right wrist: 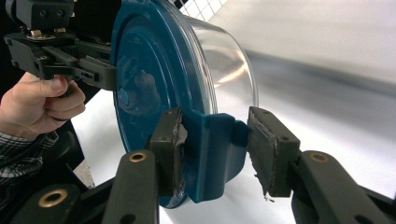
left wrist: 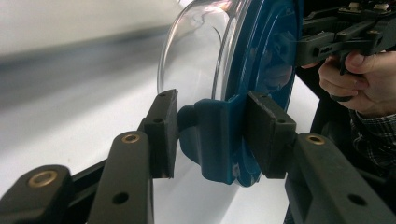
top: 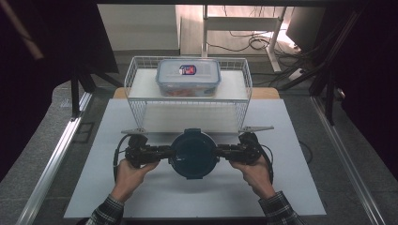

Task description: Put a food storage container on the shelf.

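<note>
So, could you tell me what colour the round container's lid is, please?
Dark blue lid, clearest in the right gripper view.

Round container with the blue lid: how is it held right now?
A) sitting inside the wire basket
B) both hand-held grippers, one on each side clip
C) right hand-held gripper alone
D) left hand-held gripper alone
B: the round container sits between the left hand-held gripper and the right hand-held gripper, each closed on a blue lid clip, in front of the wire basket.

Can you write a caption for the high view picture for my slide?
Two hand-held grippers, left gripper and right gripper, clamp a round blue-lidded container by its side latches before a wire basket.
</note>
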A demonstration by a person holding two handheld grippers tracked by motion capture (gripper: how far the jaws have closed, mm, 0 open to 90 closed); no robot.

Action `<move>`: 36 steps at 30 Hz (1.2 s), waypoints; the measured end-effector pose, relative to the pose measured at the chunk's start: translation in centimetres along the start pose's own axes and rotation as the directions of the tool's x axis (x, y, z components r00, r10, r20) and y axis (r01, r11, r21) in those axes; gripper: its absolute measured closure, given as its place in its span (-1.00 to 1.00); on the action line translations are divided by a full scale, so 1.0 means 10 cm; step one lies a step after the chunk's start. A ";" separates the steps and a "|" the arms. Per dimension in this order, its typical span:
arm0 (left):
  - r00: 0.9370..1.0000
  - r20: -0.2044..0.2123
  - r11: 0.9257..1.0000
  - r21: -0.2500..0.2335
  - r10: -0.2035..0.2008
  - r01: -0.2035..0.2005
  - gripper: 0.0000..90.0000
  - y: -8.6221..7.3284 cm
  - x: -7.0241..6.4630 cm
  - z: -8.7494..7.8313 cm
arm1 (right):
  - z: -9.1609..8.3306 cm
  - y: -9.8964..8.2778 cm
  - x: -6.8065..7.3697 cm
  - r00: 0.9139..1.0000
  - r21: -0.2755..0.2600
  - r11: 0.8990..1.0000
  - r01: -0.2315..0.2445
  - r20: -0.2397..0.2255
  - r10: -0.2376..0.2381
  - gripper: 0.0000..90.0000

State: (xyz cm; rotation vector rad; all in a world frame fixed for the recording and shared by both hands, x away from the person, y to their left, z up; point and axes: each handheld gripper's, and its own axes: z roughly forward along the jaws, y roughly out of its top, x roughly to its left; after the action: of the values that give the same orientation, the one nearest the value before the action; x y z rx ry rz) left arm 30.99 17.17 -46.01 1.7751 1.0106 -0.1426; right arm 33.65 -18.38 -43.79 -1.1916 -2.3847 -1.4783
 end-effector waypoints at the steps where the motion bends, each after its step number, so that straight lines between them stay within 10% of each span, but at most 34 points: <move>1: 1.000 0.003 1.000 -0.006 0.004 -0.004 0.25 0.04 -0.01 -0.01 | -0.02 0.03 0.01 1.000 -0.003 1.000 0.004 0.003 -0.004 0.26; 36: 0.997 -0.047 0.988 -0.136 0.061 -0.067 0.25 1.08 -0.29 -0.57 | -0.35 1.18 0.36 0.993 -0.099 0.988 0.116 0.016 -0.115 0.27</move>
State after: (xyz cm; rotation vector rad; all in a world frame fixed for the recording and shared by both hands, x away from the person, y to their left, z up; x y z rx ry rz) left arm 34.50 19.12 -34.11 1.6882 0.9689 0.0051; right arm 37.79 -16.47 -31.84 -1.0999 -2.4510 -1.6473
